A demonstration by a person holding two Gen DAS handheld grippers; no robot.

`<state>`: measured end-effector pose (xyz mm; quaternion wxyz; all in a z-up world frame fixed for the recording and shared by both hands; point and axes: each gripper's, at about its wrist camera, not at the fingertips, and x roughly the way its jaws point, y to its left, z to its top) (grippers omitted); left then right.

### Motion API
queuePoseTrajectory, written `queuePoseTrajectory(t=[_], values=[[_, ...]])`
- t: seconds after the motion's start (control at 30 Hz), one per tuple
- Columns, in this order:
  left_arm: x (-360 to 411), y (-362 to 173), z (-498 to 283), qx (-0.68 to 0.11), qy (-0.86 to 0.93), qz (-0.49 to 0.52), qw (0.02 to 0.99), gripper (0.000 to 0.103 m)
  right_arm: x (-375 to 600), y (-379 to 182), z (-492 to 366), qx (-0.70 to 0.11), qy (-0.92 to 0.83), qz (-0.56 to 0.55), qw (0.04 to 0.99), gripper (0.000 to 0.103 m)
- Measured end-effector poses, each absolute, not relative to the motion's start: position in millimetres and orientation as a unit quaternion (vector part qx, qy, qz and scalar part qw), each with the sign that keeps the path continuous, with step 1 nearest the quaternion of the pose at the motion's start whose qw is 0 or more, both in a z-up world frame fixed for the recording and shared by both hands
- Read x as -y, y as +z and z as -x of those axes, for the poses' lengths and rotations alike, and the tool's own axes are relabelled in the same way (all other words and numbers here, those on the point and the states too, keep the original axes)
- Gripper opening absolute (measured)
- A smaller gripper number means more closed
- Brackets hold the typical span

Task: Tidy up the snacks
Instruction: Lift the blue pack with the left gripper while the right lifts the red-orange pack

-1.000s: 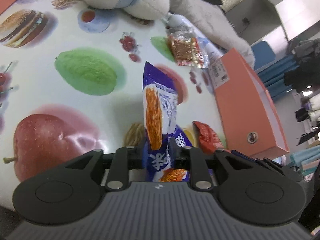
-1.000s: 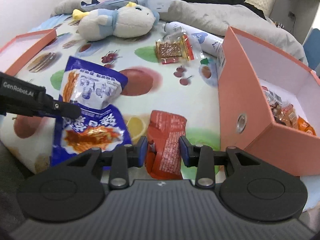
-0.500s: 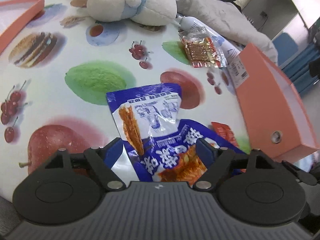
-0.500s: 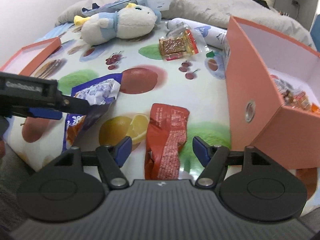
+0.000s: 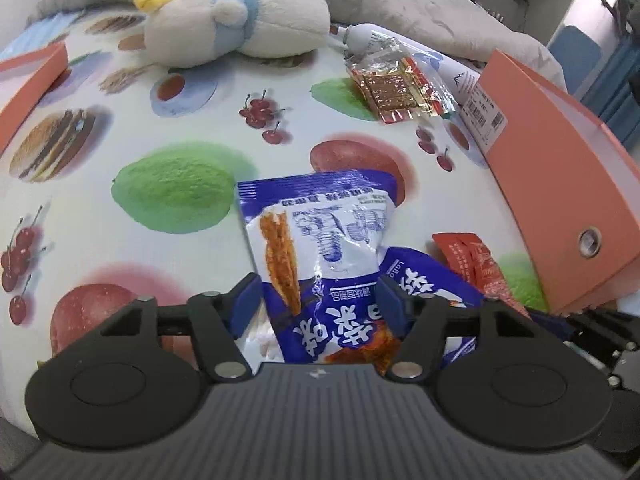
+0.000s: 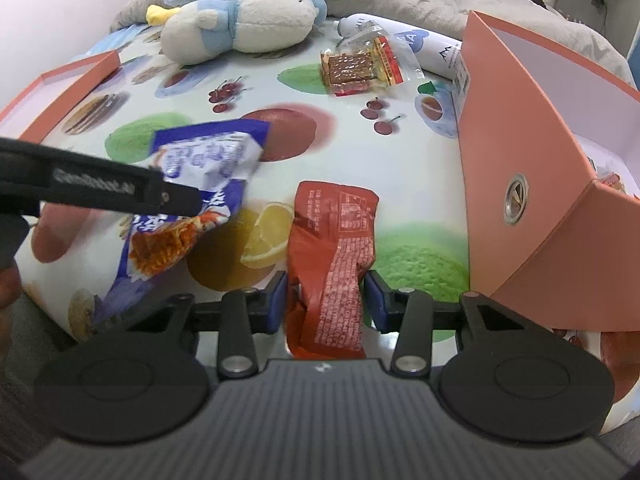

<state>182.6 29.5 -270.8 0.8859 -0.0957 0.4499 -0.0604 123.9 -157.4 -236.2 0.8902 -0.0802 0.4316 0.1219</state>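
Right wrist view: a red snack packet [image 6: 332, 256] lies flat on a fruit-printed tablecloth [image 6: 404, 152], its near end between the blue pads of the right gripper [image 6: 326, 300]. The jaws have just been closing; both pads sit against the packet's sides, though whether they press on it cannot be told. Just beside the red packet, on the side away from the open orange box [image 6: 520, 152], lies a blue and white snack bag [image 6: 200, 184]. The box holds more wrapped snacks in its far corner. Beyond the red packet sits a clear-wrapped brown snack [image 6: 356, 66], then a white bottle [image 6: 420, 46] and a plush toy [image 6: 240, 26]. An orange box lid [image 6: 60, 92] lies farther off past the blue bag.

Left wrist view: the left gripper [image 5: 320, 304] straddles the blue and white snack bag [image 5: 320, 240]; its jaws, about half open, have just been closing, with gaps visible beside the bag.
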Motion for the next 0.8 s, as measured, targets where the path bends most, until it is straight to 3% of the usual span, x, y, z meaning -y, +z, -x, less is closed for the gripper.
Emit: queuePoseTrajectory(t=[0.47, 0.8], values=[[-11.2, -265.6, -180.0, -0.44, -0.087, 0.073, 0.891, 0.031, 161.4, -230.7, -125.4, -0.431, 0.112, 0.077, 0.892, 0.04], [-14.5, -242.6, -170.4, -0.432, -0.089, 0.102, 0.892, 0.024, 169.9, -202.1, -125.4, -0.412, 0.105, 0.064, 0.903, 0.04]])
